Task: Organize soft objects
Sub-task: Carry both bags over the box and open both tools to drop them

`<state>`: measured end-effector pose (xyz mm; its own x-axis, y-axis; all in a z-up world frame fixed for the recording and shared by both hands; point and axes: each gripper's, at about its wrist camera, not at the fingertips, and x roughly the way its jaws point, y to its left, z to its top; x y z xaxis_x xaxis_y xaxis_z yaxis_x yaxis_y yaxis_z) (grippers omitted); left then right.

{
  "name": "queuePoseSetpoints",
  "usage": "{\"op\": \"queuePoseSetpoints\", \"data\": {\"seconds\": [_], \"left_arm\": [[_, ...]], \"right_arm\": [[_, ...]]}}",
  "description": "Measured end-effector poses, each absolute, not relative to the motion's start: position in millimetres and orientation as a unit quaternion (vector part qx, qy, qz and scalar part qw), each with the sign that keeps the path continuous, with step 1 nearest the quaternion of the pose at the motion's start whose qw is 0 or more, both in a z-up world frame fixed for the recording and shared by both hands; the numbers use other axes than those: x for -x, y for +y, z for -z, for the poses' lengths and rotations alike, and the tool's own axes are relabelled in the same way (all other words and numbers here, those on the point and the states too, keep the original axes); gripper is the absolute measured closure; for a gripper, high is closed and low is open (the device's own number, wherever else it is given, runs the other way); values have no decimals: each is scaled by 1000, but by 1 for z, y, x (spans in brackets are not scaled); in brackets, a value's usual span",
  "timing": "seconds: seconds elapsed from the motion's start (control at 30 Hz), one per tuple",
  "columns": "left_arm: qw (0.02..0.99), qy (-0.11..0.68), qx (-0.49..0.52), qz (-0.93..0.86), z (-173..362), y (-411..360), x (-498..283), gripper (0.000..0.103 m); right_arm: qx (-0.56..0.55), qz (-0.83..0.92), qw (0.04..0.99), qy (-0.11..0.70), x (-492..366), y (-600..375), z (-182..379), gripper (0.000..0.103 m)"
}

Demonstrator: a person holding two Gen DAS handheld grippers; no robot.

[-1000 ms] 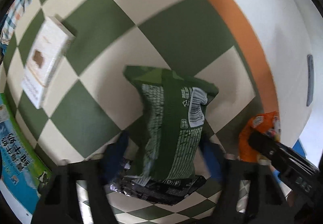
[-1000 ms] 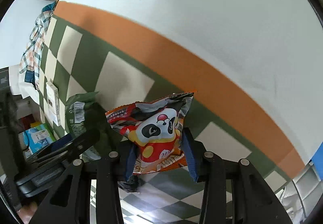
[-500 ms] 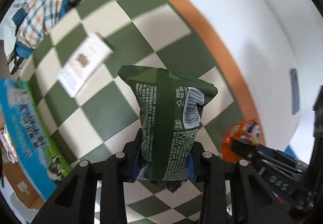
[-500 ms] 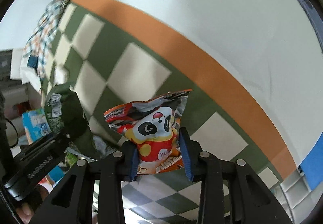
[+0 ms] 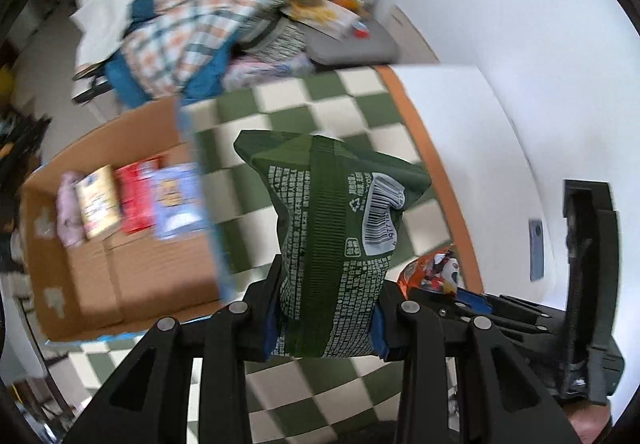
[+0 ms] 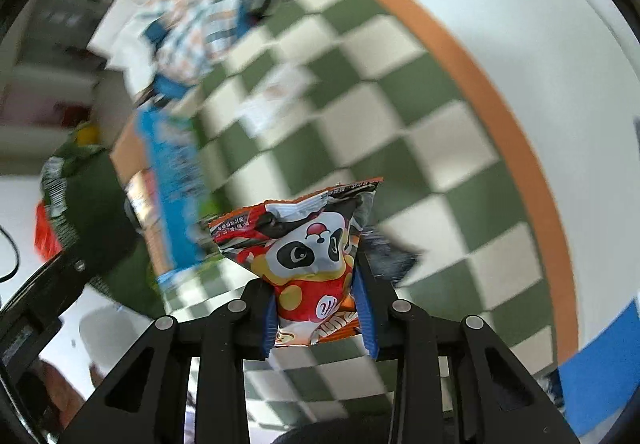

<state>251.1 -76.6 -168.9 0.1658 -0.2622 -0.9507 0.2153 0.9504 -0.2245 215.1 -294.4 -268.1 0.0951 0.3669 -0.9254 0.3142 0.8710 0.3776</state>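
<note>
My left gripper (image 5: 324,318) is shut on a dark green snack bag (image 5: 336,228) with a white barcode, held upright above the green-and-cream checkered mat (image 5: 320,100). My right gripper (image 6: 318,318) is shut on an orange and red panda snack packet (image 6: 308,256), also lifted off the mat. The panda packet shows at the right in the left wrist view (image 5: 434,272), and the green bag shows at the left in the right wrist view (image 6: 80,196). The two grippers are side by side.
An open cardboard box (image 5: 120,236) with several small packages stands at the left, with a blue flap (image 5: 200,180). A plaid cloth pile (image 5: 188,24) and a grey cushion (image 5: 344,4) lie behind the mat. A white box (image 6: 276,96) lies on the mat.
Both grippers have risen and tilted up with their bags. The cardboard box, cloth pile and far wall have come into view. The left gripper closed on the green bag about a second ago.
</note>
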Motion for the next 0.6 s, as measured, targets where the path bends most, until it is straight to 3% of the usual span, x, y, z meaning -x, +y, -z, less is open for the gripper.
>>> {"op": "queuePoseSetpoints", "data": {"seconds": [0.27,0.6], "left_arm": [[772,626,86,65,168,63,-252,71],[736,663,137,-8,227,181,-271,71]], "right_arm": [[-181,-135,705,672,-239,-152,224,69],[-89,-190,691,691,-281,11,240,69]]}}
